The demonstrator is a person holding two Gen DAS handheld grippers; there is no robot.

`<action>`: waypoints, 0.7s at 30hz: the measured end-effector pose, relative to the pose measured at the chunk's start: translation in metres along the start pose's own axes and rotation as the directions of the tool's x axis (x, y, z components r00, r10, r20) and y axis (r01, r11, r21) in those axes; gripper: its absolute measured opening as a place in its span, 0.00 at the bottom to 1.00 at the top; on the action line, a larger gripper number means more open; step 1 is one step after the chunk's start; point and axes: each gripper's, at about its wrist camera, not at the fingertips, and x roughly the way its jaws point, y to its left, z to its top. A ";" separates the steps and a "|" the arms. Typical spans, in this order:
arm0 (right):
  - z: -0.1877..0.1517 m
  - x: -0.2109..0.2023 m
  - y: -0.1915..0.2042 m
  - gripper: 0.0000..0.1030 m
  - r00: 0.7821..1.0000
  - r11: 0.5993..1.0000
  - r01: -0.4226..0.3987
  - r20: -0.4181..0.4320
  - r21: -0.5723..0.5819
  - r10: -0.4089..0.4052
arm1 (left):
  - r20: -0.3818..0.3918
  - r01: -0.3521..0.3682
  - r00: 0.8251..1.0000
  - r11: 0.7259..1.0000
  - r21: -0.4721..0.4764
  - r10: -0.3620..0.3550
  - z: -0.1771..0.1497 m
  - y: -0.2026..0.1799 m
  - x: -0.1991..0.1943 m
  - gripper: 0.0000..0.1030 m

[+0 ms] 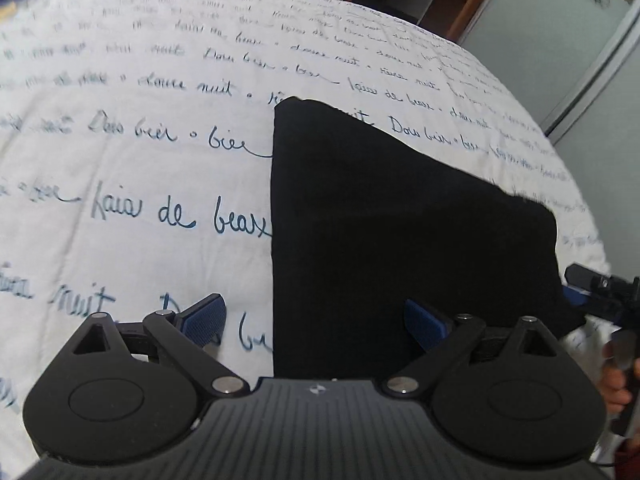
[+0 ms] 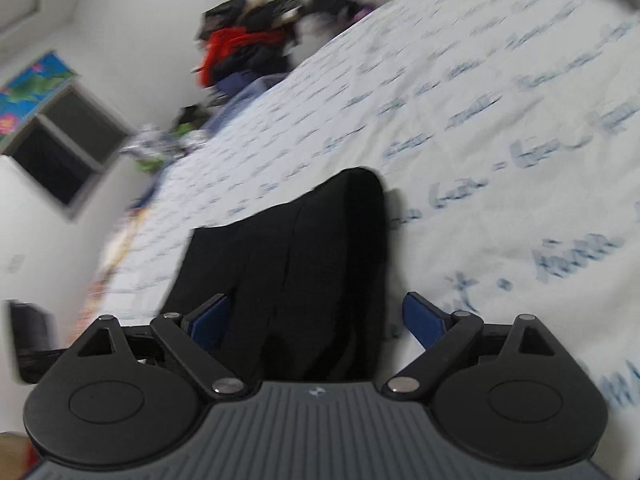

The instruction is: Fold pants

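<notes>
Pants (image 1: 400, 232): black, folded into a compact flat block, lying on bedspread (image 1: 140, 184). Left wrist view shows a straight left edge and a far corner pointing away; near end runs under the tool. In right wrist view pants (image 2: 320, 264) show as stacked layers w/ vertical fold lines, rounded far end; frame is blurred, detail limited.

Bedspread: white, quilted, printed w/ rows of blue handwritten script. Pants sit on its near-right part as seen from left wrist; cloth visible on all far sides of pants.

Left gripper (image 1: 314, 318): jaws wide apart, blue pads showing. Left pad over bare bedspread just beside pants' left edge; right pad over the pants. Holds nothing; contact w/ fabric cannot be told.

Right gripper (image 2: 316, 316): jaws wide apart, straddling near end of pants, a blue pad on either side. Not clamped; touching or not cannot be told. Same tool appears in left wrist view at pants' right edge, w/ person's hand (image 1: 616, 388) on its handle.

Clothes pile (image 2: 248, 44): red and dark items, beyond far edge of bedspread, blurred.

Window (image 2: 60, 148): dark panes, on white wall left of bedspread; colourful floral picture (image 2: 32, 88) just above it.

Door (image 1: 560, 52): frosted panel, grey frame, right of bedspread's far corner.
</notes>
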 end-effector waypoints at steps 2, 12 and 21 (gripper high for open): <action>0.007 0.008 -0.004 0.92 0.998 0.998 -0.061 -0.025 0.002 0.061 | 0.004 0.054 0.999 0.998 -0.019 -0.054 0.005 0.009 0.006 0.93; 0.031 0.059 0.012 0.91 0.971 0.978 -0.206 -0.133 -0.025 0.201 | 0.032 0.285 0.958 0.953 -0.100 -0.283 0.025 0.022 0.026 0.90; 0.028 0.057 0.010 0.35 0.992 0.994 -0.080 -0.103 -0.076 0.072 | 0.039 0.170 0.985 0.984 -0.053 -0.168 0.026 0.011 0.030 0.36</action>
